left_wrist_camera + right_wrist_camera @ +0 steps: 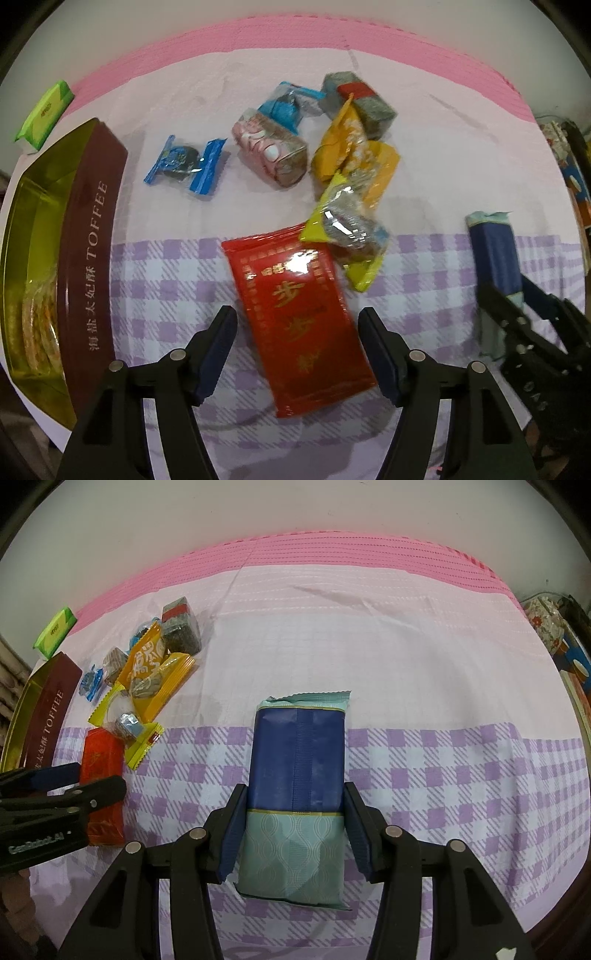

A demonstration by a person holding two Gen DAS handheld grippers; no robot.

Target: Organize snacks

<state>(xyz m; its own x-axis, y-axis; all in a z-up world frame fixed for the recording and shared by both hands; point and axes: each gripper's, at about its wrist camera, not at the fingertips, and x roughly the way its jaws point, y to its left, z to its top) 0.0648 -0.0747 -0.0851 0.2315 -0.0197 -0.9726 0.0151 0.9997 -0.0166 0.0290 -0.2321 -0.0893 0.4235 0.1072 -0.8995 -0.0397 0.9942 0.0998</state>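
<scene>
— Checked cloth [443, 775] covers the desk, lilac squares near my edge. What am I gripping?

— Your right claw [293, 834] clamps a glossy blue-and-teal packet [297, 760]. Your left claw [297, 354] hangs released, straddling the flat red foil pouch [295, 317] beside the toffee tin [88, 258].

The left gripper [297, 350] points steeply down with its jaws standing wide apart, the blue pads [218, 354] clear of anything on either side. The right gripper [295, 834] also tilts steeply down, its jaws drawn in partway so that both blue pads [232, 834] press against the sides of what sits between them. In each wrist view the other gripper shows at the frame's edge, so the two work close together.
</scene>
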